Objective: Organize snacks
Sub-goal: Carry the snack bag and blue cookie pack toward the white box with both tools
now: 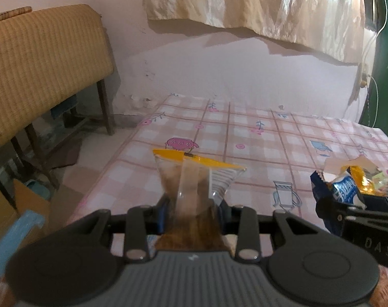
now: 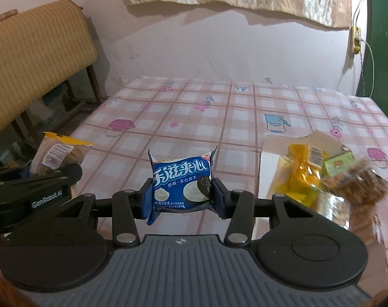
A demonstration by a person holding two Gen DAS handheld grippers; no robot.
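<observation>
Left wrist view: the left claw (image 1: 191, 204) is pinched tight on a clear bread packet (image 1: 194, 176) with a yellow top edge, held above the bench (image 1: 258, 138) and its pink checked cloth. At the right edge the right claw (image 1: 347, 199) shows. Right wrist view: the right claw (image 2: 182, 192) grips a blue sandwich-biscuit packet (image 2: 181, 181) by both sides — clear of the cloth. To its right, 1 open cardboard box (image 2: 270, 158) holds more snacks (image 2: 322, 176).
</observation>
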